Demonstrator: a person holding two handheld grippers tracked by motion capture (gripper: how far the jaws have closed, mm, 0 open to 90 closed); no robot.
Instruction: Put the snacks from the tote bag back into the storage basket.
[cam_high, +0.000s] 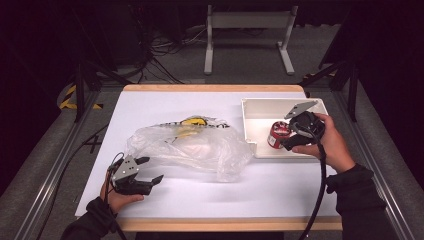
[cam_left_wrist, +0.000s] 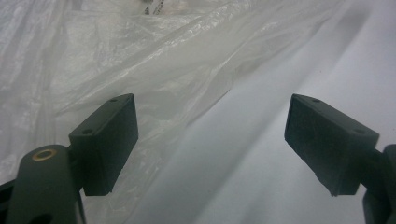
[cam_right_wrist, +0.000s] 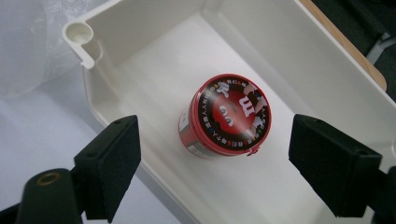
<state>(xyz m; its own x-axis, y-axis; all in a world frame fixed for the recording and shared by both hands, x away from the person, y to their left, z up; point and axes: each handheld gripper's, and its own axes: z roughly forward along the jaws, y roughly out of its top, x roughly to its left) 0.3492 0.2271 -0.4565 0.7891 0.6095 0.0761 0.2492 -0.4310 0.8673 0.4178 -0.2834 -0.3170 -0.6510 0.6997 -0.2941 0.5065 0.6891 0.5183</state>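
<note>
While upright, red cup (cam_right_wrist: 225, 116) sits in white bin (cam_right_wrist: 154, 28).

Light falls from above onto the white tabletop (cam_high: 200, 200), which glows bright while the room around it sinks into near black. The high view is soft and grainy. In the left gripper view the plastic bag (cam_left_wrist: 140, 60) shows pale glare and a broad grey shadow crosses the surface; the near jaws are blurred. The right gripper view is sharper, with a faint sheen on the red tub (cam_right_wrist: 226, 116).
</note>
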